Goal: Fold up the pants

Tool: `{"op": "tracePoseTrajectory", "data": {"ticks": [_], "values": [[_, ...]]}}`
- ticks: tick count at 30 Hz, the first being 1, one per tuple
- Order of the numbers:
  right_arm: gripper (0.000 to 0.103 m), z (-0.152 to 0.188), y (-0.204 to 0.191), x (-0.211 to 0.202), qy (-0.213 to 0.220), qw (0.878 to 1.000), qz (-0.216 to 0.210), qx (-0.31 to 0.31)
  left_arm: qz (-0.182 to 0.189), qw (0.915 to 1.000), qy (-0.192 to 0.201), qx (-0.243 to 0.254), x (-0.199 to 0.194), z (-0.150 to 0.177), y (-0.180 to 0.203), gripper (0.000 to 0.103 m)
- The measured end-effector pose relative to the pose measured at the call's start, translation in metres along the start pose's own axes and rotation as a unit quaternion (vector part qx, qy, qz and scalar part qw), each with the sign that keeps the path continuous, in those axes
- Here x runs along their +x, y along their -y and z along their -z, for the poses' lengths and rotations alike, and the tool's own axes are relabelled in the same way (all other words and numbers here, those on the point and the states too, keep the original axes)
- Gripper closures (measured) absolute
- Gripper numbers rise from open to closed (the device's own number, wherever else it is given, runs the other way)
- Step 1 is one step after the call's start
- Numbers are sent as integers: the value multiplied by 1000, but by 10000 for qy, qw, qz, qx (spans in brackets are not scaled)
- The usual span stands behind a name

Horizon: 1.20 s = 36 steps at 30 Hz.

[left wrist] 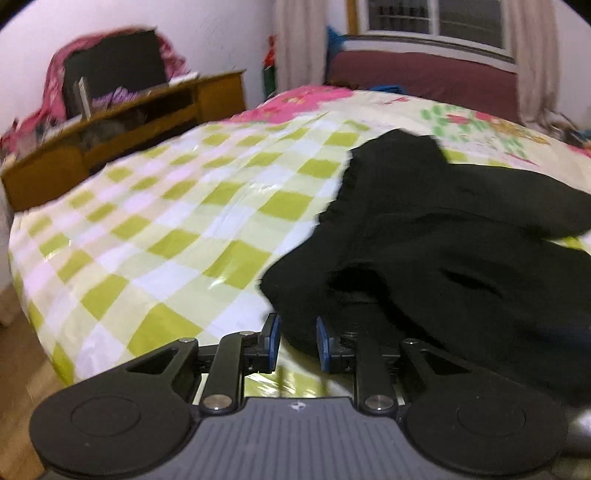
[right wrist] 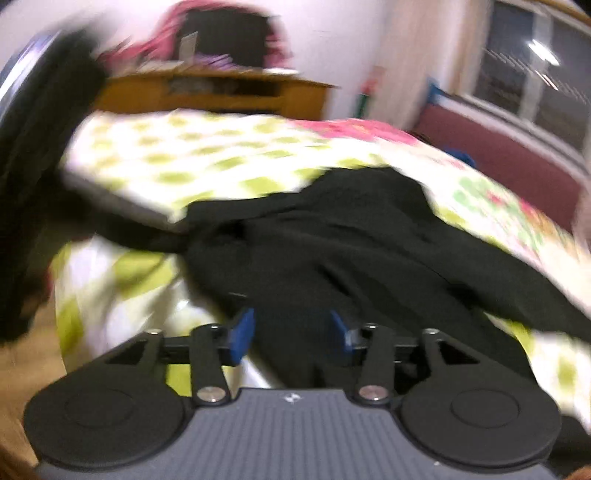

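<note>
Pants: black pants (left wrist: 436,229) lie crumpled on the bed, not flat, with thick rolls and creases; one rounded end reaches toward 12 o'clock, and a broad lobe spreads to 3 o'clock in the left wrist view.
Place of pants: on the checked bedspread (left wrist: 155,221), filling the right half of the left wrist view and the middle of the right wrist view (right wrist: 351,236); the near edge runs down to both tools.
Cloth look: matte, dark, no print visible; a slit-like fold shows at about 4 o'clock from the middle of the heap.
Left gripper (left wrist: 297,341): blue pads (left wrist: 273,341) stand a narrow gap apart. Black cloth sits just ahead of the gap and lies over the right finger's arm; the pads do not visibly press on it, and bedspread shows between them.
Right gripper (right wrist: 291,338): jaws about half apart, black cloth lying in the gap between the blue pads (right wrist: 242,336). The frame is blurred; the pads appear apart from the fabric, not clamping it.
Beyond the bed: wooden desk (left wrist: 122,122) at 10 o'clock, window (left wrist: 436,22) at 1 o'clock.
</note>
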State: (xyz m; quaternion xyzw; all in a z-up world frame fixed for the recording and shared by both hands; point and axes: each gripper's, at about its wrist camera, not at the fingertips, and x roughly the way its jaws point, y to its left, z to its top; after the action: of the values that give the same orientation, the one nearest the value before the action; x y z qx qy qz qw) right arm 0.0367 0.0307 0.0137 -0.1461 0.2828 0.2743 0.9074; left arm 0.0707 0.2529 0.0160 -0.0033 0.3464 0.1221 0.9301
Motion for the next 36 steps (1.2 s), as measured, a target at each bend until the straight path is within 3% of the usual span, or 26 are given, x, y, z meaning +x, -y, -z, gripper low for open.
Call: {"op": "tracePoseTrajectory", "data": {"ticks": [2,4,6,8,10,13,15,16,18,20,22,24,26,30,33,36], "values": [[48,13,40,-25,-44,9967,328,745,263,9994,132,161,-15,2,19,67],[47,35,87,-48,-228,9847,831,1513,686,9967,181,384,-27,4,48,67],[47,62,130,-70,-400,9666,1445,2077,1193,9897,255,755,-38,8,89,66],[46,94,173,-95,-523,9399,2114,2631,1648,9789,280,1176,-46,14,135,66],[44,128,222,-122,-600,8985,2619,3472,2101,9655,257,1516,-53,20,181,66],[44,187,290,-166,-387,8186,3053,4849,2600,9456,274,1937,-62,25,245,66],[42,213,323,-183,-288,7780,3277,5353,2826,9364,215,2069,-66,24,281,66],[42,225,337,-190,-176,7608,3342,5561,2930,9322,179,2117,-67,23,299,66],[42,246,360,-203,140,7413,3249,5872,3043,9253,182,2255,-71,25,330,66],[42,253,379,-202,332,7335,3128,6025,3080,9190,186,2453,-71,27,355,66],[52,259,395,-195,382,7190,3130,6194,3069,9152,108,2609,-68,32,375,66],[96,271,410,-193,305,7008,3153,6391,3063,9135,14,2678,-64,36,385,66],[96,282,412,-201,433,6973,2937,6524,3034,9127,-28,2738,-60,39,392,66],[98,276,401,-221,487,7224,3136,6144,2982,9108,-122,2853,-56,47,396,66],[98,278,391,-227,313,7170,3448,6050,3004,9048,-118,3017,-58,55,401,65],[93,266,385,-214,-238,7419,3692,5591,3019,8983,-19,3192,-70,55,399,64]]}}
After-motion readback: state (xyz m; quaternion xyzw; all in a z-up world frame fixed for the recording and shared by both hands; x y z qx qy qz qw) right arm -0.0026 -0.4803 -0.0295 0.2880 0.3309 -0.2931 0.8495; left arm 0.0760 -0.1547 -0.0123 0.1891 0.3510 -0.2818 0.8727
